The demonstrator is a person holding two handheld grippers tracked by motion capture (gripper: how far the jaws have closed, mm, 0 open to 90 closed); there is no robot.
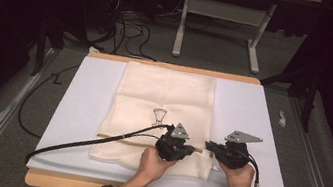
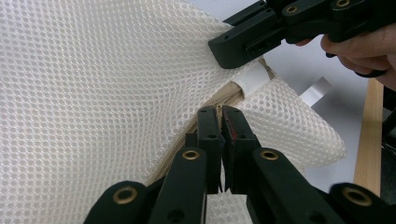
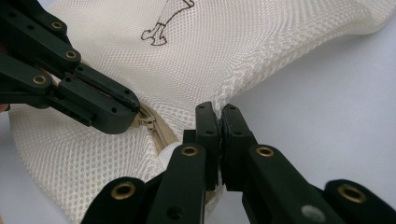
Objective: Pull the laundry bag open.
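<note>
Cream mesh laundry bag (image 1: pixel 162 108) lies flat on the white bench (image 1: pixel 252 112), near edge by the person. Soft, light, limp; it bunches wherever pinched, so best held at the zipper (image 3: pixel 152 126) and its stiffer seam. A small line drawing sits mid-panel. Left claw (image 2: pixel 220 114) clamped shut at the zipper; right claw (image 3: pixel 219 112) clamped shut on the mesh edge.

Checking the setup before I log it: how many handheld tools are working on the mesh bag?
2. The left tool and right tool meet at the near edge of the mesh bag, both shut on it by the zipper.
</note>
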